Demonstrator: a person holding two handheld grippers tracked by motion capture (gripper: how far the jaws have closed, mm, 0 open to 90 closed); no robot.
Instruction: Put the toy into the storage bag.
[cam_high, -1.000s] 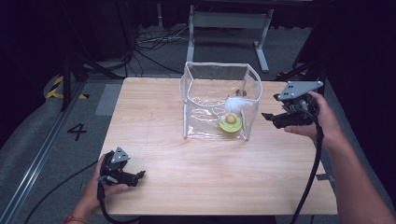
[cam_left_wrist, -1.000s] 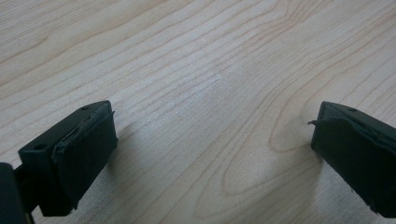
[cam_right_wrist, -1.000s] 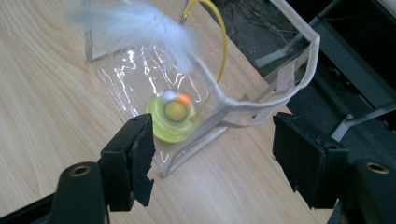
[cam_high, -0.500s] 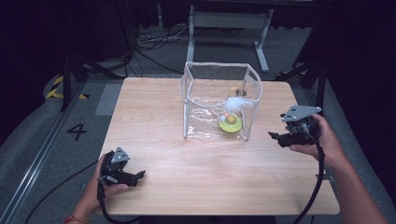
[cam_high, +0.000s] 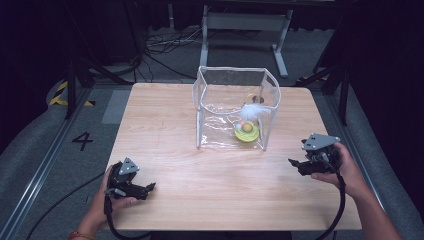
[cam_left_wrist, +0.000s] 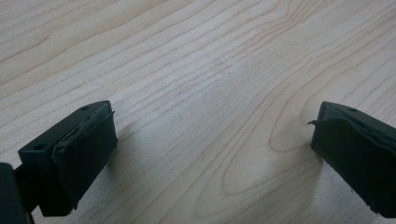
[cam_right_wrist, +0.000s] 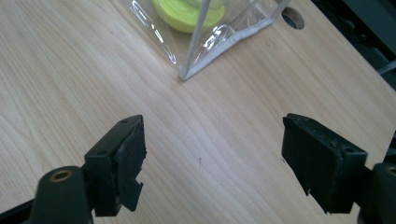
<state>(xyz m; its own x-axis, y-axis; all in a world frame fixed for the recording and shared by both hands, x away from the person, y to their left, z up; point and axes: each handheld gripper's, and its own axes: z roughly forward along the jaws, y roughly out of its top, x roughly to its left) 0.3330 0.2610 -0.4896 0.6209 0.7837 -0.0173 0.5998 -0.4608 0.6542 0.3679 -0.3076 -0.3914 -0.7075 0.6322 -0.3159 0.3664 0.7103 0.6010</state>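
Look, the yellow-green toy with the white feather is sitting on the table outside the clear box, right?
Not quite. The yellow-green toy with the white feather sits inside the clear box, near its front right corner, not outside it. The high view shows this.

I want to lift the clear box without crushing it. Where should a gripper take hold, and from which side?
Judging by its shape, take the clear box by its white-edged top rim, coming down from above at the right wall, nearest the right gripper, whose jaws have just been opening with nothing between them. The box is open-topped with thin, soft-looking walls, so one jaw could go inside and one outside. The yellow-green toy lies low, probably out of the way.
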